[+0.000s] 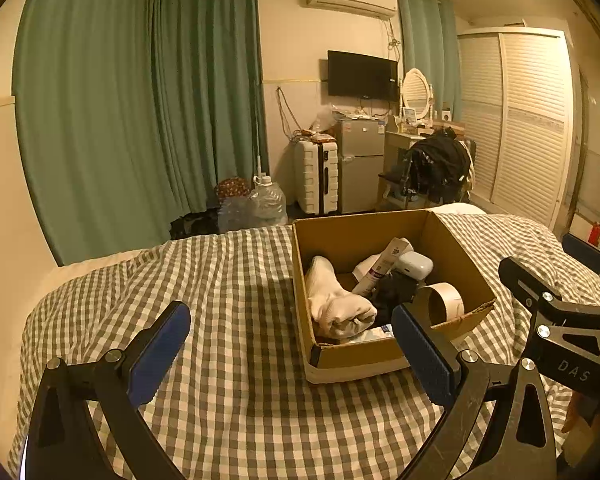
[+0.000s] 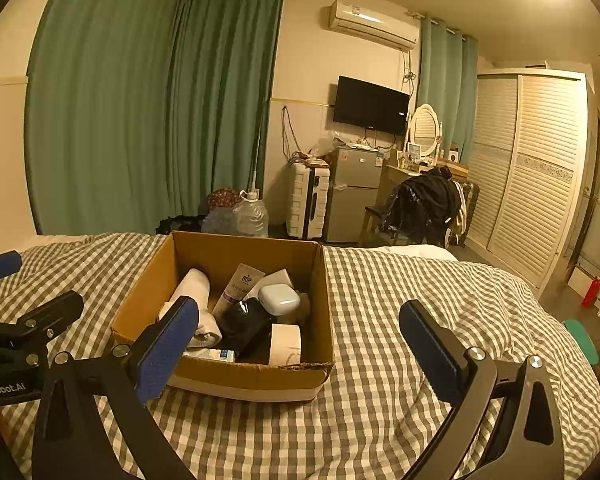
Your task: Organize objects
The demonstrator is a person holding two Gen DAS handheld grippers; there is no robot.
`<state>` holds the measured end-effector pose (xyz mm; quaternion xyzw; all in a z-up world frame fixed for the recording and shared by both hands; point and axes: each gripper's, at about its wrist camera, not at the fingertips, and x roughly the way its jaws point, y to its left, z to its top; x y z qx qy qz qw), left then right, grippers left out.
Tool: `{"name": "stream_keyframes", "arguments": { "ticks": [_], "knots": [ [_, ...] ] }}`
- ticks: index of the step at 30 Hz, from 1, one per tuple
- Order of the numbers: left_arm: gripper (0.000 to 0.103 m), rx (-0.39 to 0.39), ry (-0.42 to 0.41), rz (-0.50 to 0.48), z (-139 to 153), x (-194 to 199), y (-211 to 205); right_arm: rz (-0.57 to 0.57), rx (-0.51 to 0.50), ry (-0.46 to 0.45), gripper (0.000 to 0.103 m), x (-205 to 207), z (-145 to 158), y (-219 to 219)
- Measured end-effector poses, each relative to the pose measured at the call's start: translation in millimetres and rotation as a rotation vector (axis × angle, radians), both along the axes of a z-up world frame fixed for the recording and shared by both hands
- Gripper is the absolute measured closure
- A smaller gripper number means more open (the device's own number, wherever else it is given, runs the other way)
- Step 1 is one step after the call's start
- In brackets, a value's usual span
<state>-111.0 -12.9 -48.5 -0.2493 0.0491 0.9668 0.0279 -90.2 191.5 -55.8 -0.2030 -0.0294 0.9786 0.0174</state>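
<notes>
An open cardboard box sits on the checked bedspread. Inside lie a rolled white cloth, a tube, a white earbud case, a black item and a tape roll. My left gripper is open and empty, just before the box's left front corner. My right gripper is open and empty, in front of the box; it also shows in the left wrist view.
Beyond the bed stand water jugs, a white suitcase, a small fridge, a chair piled with black clothes and a louvred wardrobe. Green curtains cover the left wall.
</notes>
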Motion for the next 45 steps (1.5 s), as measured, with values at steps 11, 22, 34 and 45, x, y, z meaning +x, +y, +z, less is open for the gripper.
{"name": "stream_keyframes", "arguments": {
  "ticks": [11, 22, 34, 45],
  "knots": [
    [0.0, -0.018, -0.006, 0.01, -1.7, -2.1, 0.3, 0.002, 0.002, -0.001, 0.002, -1.0, 1.3, -1.9],
    [0.0, -0.032, -0.008, 0.03, -3.2, -2.5, 0.1, -0.004, -0.024, 0.002, 0.002, -1.4, 2.0, 4.4],
    [0.0, -0.03, -0.003, 0.028, -3.0, -1.3, 0.1, -0.002, -0.017, 0.0, 0.002, -1.4, 1.5, 3.9],
    [0.0, -0.028, -0.006, 0.021, -3.5, -1.2, 1.6, -0.004, -0.014, -0.005, 0.002, -1.3, 0.8, 1.7]
  ]
}}
